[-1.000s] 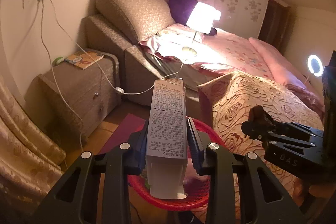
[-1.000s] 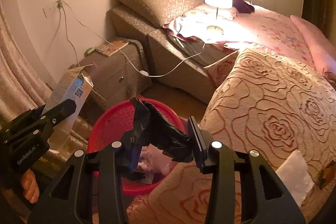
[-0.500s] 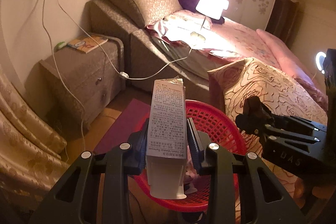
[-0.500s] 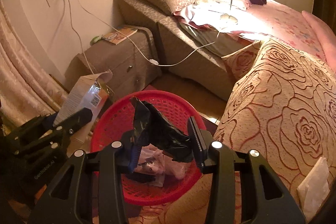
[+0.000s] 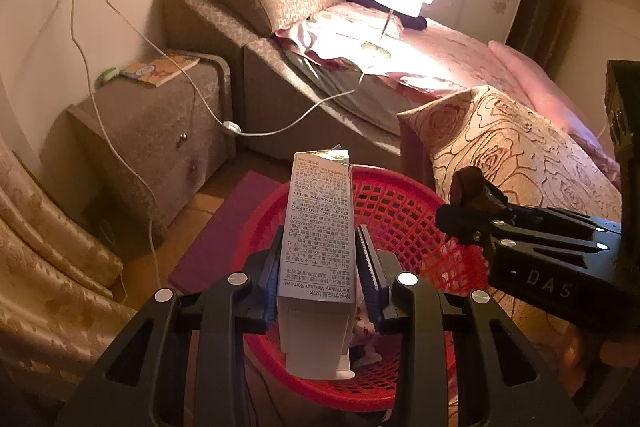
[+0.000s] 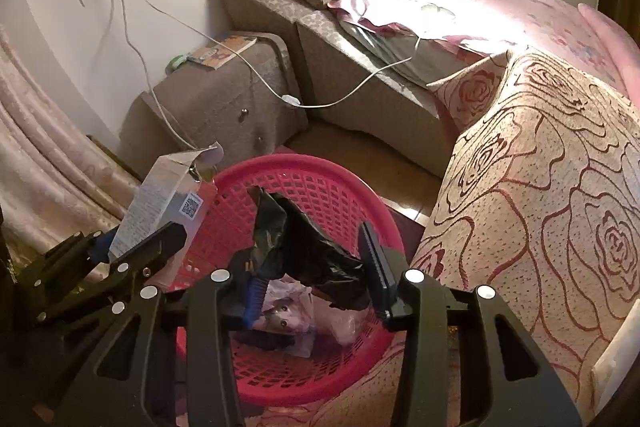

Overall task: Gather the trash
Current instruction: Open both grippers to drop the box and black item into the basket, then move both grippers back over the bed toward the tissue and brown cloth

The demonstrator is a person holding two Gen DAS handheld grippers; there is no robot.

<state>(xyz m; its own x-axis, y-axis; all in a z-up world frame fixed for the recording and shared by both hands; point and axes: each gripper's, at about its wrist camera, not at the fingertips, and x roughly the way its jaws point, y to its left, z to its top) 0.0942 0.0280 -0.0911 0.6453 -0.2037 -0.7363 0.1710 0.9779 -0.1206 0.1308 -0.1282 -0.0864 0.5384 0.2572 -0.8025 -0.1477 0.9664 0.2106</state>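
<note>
Basket (image 6: 312, 187) of red mesh directly below both grippers, trash already inside. Left gripper (image 5: 320, 267) clamped narrow on carton (image 5: 320, 239), long axis pointing 12 o'clock along the fingers, far end over the near rim. Right gripper (image 6: 310, 263) jaws opening, black plastic bag (image 6: 308, 247) between them, touching left pad, hanging over basket centre. Right nearer a clean drop, probably first; carton needs slight advance toward 12.

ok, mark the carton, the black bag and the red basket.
carton (image 5: 318, 239): left wrist view, printed face.
black bag (image 6: 308, 247): right wrist view, crumpled middle.
red basket (image 6: 320, 167): right wrist view, far rim.
</note>
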